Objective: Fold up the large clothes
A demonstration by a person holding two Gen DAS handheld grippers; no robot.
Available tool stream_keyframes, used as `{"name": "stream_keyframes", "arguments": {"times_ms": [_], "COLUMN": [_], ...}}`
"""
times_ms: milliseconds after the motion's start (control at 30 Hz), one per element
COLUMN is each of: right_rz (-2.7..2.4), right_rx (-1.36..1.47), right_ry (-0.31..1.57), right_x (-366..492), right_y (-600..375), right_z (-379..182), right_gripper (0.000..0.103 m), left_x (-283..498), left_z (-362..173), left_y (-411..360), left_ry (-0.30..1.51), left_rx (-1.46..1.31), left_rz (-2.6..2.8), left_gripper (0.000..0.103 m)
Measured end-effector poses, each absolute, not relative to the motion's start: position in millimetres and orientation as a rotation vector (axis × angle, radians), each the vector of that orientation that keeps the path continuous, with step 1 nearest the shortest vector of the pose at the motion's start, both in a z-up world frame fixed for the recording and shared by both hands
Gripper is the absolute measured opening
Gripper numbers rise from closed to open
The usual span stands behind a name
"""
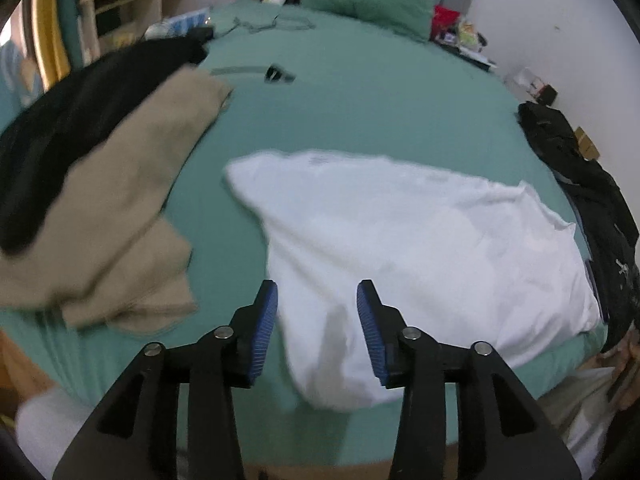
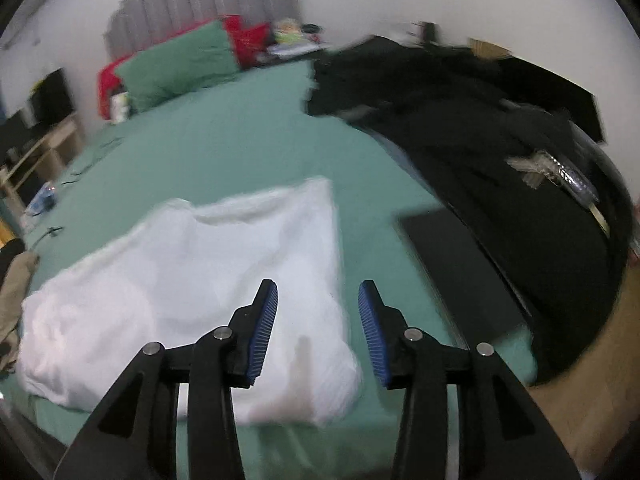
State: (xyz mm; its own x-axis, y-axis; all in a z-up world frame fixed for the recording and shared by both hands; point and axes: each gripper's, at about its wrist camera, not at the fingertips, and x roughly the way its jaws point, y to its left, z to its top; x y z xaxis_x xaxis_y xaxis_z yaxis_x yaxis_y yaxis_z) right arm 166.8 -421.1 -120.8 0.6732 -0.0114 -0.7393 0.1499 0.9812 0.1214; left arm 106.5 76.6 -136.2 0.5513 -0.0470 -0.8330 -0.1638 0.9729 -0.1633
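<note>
- Both views are smeared with motion blur, so the fabric edges and the small items at the far end of the bed [image 1: 360, 92] are hard to make out.
- The white garment [image 1: 420, 248] lies on the green bed near its near edge; its near corner hangs over the edge in the left wrist view, and whether it is a shirt cannot be told.
- In the left wrist view its long axis runs from far left to near right, with a narrow end pointing far left.
- In the right wrist view the white garment [image 2: 192, 280] looks like a rough rectangle, its far right corner pointing toward the green pillow [image 2: 180, 64].
- The left tool [image 1: 317, 320] hovers over the garment's near left part, jaws wide apart, holding nothing.
- The right tool [image 2: 318, 320] hangs over the garment's near right edge, jaws equally wide, empty.
- Only the left wrist view shows the full tan garment [image 1: 120, 208] and the black cloth [image 1: 60, 132] beside it, on the left.
- Only the right wrist view shows the size of the black pile [image 2: 500, 184] on the right, partly cut off by the lens rim.
</note>
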Motion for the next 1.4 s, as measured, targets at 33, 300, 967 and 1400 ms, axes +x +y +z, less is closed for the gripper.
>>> {"name": "stream_keyframes", "arguments": {"times_ms": [33,300,967,1400], "right_rz": [-0.024,0.296,0.127,0.508], "right_rx": [0.187,0.196,0.006,-0.329], "right_ry": [0.843,1.084,0.994,1.046], "right_x": [182,304,393,349], "right_y": [-415,-367,-341,-206], "right_z": [-123,-170,-188,-196], "right_gripper": [0.043,0.043,0.043,0.044], "left_x": [116,209,323,290], "left_z": [-133,-150,-191,-204], "left_y": [72,17,11,54], "left_ry": [0.981,1.046,1.041,1.111], "left_rx": [-0.223,-0.16,0.095,0.181], "left_rz": [0.053,-0.148,0.052,-0.099], "left_gripper": [0.045,0.045,0.053,0.061]}}
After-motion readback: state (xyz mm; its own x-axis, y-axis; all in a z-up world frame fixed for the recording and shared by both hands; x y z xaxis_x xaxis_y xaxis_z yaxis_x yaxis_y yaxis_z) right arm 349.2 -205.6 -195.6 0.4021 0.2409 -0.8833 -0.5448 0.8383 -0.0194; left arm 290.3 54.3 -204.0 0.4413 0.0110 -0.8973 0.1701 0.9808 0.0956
